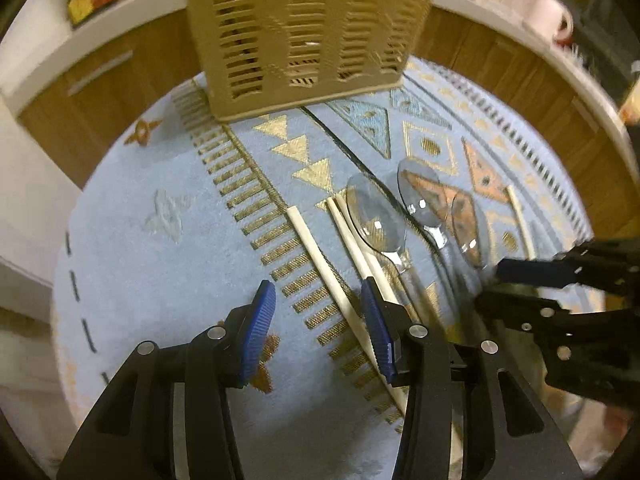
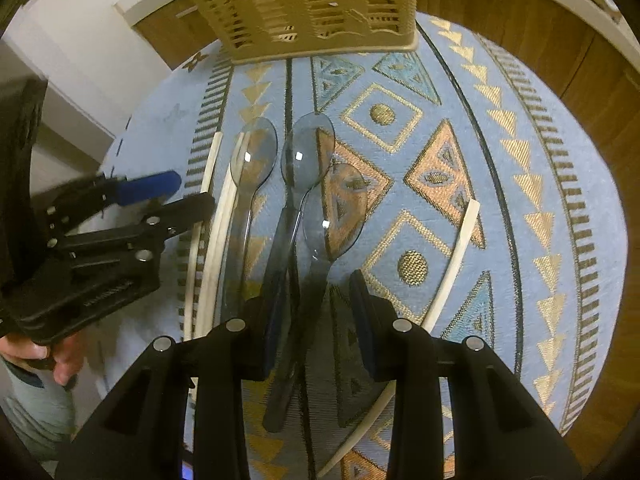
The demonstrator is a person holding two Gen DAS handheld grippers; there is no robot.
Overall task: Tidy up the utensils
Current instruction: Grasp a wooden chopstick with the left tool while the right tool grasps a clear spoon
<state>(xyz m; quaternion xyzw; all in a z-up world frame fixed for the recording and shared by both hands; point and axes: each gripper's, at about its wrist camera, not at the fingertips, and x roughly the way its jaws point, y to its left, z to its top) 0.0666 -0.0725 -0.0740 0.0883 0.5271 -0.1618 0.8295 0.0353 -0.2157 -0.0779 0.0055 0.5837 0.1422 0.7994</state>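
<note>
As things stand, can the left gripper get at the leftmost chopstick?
Probably yes. The left gripper has its jaws apart above the leftmost chopstick, which runs up between them on the blue cloth. Nothing lies over it; the clear spoons sit off to the side.

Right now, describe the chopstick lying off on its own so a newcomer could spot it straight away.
Start at the tan slotted basket standing at the far edge of the blue patterned cloth. Nearer than it lie three clear spoons side by side. The lone chopstick is the cream stick right of the spoons, alone; the other chopsticks cluster left of them.
</note>
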